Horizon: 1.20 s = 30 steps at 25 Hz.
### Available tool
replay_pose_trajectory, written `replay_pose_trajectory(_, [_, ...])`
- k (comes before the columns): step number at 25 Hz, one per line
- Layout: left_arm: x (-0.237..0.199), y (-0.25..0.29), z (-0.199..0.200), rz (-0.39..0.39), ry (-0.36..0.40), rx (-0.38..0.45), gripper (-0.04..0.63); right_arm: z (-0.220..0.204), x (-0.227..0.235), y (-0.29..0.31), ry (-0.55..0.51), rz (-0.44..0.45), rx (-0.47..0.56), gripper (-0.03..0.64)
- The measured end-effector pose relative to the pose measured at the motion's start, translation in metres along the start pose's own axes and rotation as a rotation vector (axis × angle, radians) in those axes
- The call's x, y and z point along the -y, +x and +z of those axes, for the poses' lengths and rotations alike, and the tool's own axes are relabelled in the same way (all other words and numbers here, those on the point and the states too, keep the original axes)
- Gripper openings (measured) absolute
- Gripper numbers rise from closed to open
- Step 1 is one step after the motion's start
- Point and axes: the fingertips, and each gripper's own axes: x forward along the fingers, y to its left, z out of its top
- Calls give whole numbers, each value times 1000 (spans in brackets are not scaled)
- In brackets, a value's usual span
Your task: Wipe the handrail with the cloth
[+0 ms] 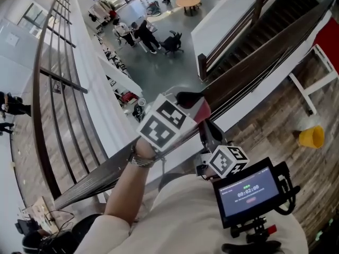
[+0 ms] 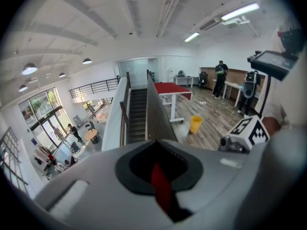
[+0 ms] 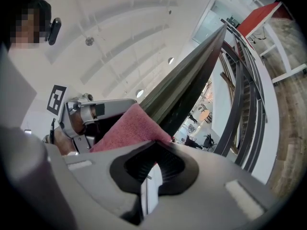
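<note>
A dark wooden handrail [image 1: 254, 62] runs from lower left to upper right above an open atrium. A pink-red cloth [image 1: 202, 110] lies draped over it. My left gripper [image 1: 186, 98] reaches over the rail from the left, its jaws shut on a red strip of the cloth [image 2: 160, 186]. My right gripper [image 1: 207, 128] comes up from below right. In the right gripper view the cloth [image 3: 127, 131] rises from its shut jaws [image 3: 153, 147] against the handrail [image 3: 187, 90], with the left gripper [image 3: 91, 114] just behind it. The rail [image 2: 158, 119] stretches away ahead in the left gripper view.
A yellow bucket [image 1: 311, 136] stands on the wood floor at right, near a white-framed table [image 1: 312, 89]. A staircase [image 1: 265, 25] descends beyond the rail. Far below are people and a round table [image 1: 188, 0]. A small screen [image 1: 249, 189] hangs at my chest.
</note>
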Motion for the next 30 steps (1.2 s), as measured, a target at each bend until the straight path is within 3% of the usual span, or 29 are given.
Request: replay_pose_trajectory(30, [1, 22, 20, -21, -8, 4, 6, 22, 21, -1, 32, -34, 16, -5])
